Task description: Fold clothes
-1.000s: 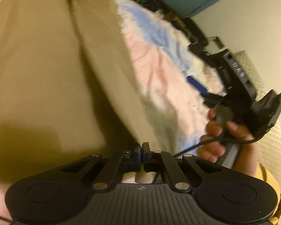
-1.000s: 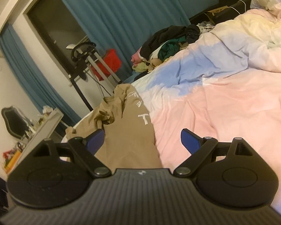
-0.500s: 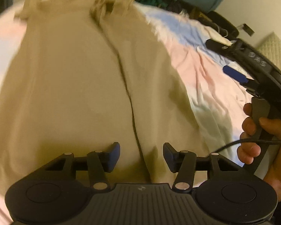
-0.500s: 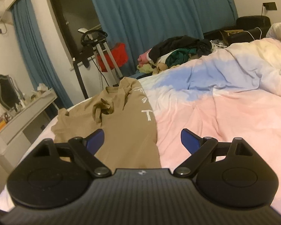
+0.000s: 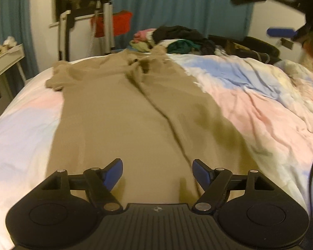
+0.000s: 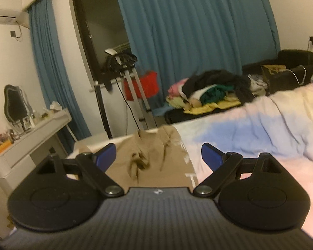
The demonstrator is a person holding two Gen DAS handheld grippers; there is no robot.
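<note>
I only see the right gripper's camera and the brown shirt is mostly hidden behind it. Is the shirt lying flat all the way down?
Observer: Mostly. In the left wrist view the brown shirt lies spread along the bed, with one long crease down it.
Operator: Is the other gripper holding it?
Observer: No. The left gripper is open, nothing between its fingers.
Operator: Where's my gripper?
Observer: The right gripper is raised at the top right of the left wrist view, above the bed.
</note>
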